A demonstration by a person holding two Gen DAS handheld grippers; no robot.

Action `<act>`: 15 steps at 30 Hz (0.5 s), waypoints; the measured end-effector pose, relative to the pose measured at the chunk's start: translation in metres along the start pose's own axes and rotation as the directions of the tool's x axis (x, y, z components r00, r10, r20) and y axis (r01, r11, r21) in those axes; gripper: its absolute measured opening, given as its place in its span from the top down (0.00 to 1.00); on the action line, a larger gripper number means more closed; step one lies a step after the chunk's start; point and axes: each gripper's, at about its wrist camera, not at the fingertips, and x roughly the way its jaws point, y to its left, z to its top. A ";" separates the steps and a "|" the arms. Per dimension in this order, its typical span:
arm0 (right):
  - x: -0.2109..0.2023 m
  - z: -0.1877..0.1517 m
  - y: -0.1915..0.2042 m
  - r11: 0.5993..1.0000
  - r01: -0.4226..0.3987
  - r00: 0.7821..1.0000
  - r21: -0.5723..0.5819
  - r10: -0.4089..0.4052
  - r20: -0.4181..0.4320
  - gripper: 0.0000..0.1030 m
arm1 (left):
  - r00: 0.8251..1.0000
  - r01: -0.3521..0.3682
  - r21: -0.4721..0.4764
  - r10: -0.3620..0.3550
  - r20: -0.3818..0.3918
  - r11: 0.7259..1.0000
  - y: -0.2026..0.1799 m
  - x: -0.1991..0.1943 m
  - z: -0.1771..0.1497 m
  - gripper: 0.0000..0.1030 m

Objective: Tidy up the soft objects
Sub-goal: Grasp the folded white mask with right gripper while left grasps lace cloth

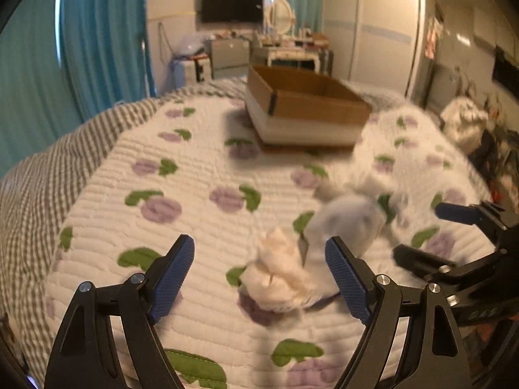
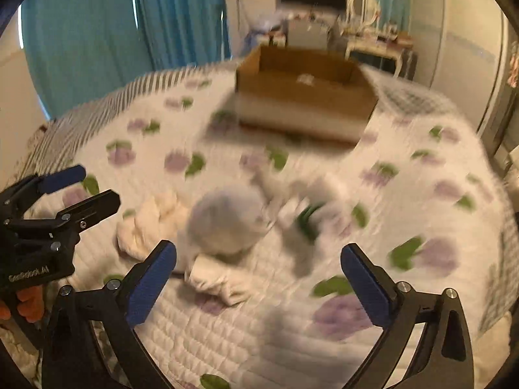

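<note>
Both claws stood wide open, holding nothing. The cream cloth bundle (image 1: 279, 275) lay on the floral quilt (image 1: 194, 194) between the left claw (image 1: 259, 275) fingers. The grey-white bundle (image 2: 227, 220) lay just ahead of the right claw (image 2: 259, 275), blurred. The cardboard box (image 1: 301, 103) sat beyond.

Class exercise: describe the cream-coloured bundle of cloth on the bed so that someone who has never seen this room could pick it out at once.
Start at the cardboard box on the floral quilt, then come toward the camera to the loose soft items. The cream cloth bundle lies nearest, between the open left claw fingers. Its warm cream colour and knotted folds set it apart from the rounder, greyish-white item just behind it.
</note>
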 end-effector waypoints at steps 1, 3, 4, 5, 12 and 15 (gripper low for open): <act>0.010 -0.005 0.004 1.000 -0.013 1.000 -0.003 0.013 -0.025 0.08 | 1.000 -0.012 0.019 0.012 -0.005 1.000 -0.002 0.003 -0.003 0.20; 0.027 -0.011 0.009 1.000 -0.016 0.997 -0.020 0.015 -0.073 0.15 | 0.999 -0.013 0.040 0.014 -0.038 0.999 -0.003 0.011 -0.010 0.20; 0.033 -0.013 0.011 0.999 -0.015 0.996 -0.028 0.013 -0.088 0.18 | 0.999 -0.003 0.043 0.005 -0.047 0.999 -0.001 0.013 -0.013 0.20; 0.038 -0.015 0.011 0.999 -0.018 0.995 -0.027 0.015 -0.104 0.20 | 0.999 0.004 0.046 -0.002 -0.055 0.999 -0.001 0.015 -0.015 0.20; 0.047 -0.022 0.010 0.999 -0.034 0.988 -0.014 0.031 -0.150 0.44 | 0.993 0.021 0.033 -0.017 -0.116 0.999 0.000 0.030 -0.019 0.21; 0.034 -0.018 0.003 0.999 -0.043 0.993 0.020 0.045 -0.108 0.45 | 0.988 0.046 0.027 -0.042 -0.149 0.999 -0.001 0.037 -0.021 0.21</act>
